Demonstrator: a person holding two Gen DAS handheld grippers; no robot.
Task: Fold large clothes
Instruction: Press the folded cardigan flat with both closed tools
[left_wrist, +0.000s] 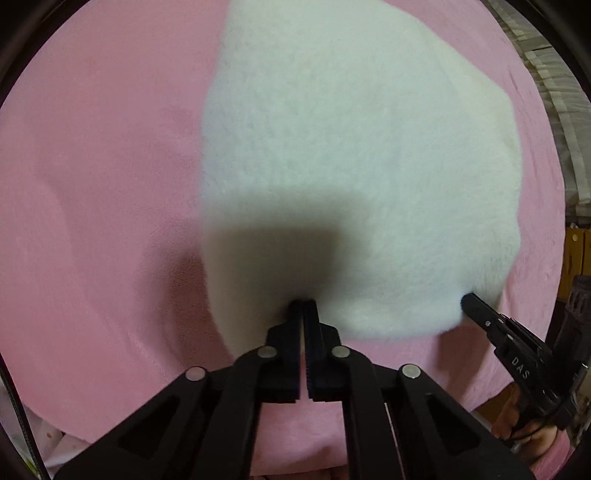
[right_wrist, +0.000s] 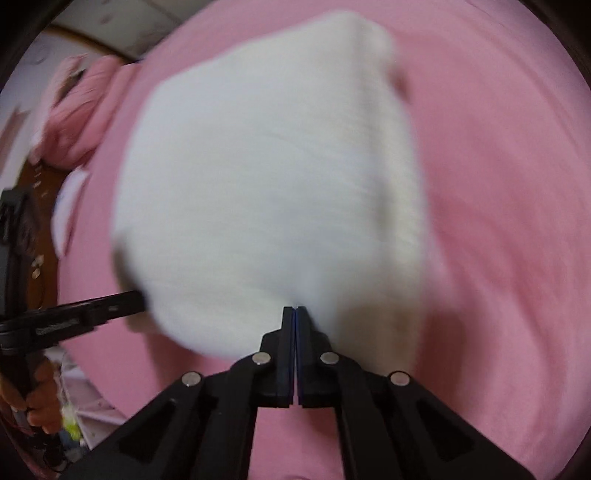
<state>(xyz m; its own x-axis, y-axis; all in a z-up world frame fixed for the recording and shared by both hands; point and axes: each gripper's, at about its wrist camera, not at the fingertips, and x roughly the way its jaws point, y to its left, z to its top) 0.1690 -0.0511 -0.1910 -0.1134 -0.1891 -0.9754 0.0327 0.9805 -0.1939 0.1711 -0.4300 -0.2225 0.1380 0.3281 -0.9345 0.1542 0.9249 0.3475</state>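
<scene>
Left gripper (left_wrist: 303, 303): black plastic fingers pressed together, tips pinching the near edge of the white garment (left_wrist: 351, 166) at 6 o'clock in the left wrist view. Serrated inner pads, silver rivets on the linkage.

Right gripper (right_wrist: 294, 308): fingers also closed flat on each other, tips buried in the garment's near edge at 6 o'clock of its own view; seen at 4 o'clock from the left wrist camera, coming in from the side with its tip touching the same hem.

Garment: fluffy white fleece, thick pile, rounded blob outline, lying spread on the pink bed sheet (left_wrist: 92, 184), reaching from both grippers out toward 12 o'clock. Sheet soft, matte, lightly wrinkled. Right wrist view is motion-blurred.

Far at 10 o'clock in the right wrist view: bunched pink bedding (right_wrist: 79, 110), details unclear.
</scene>
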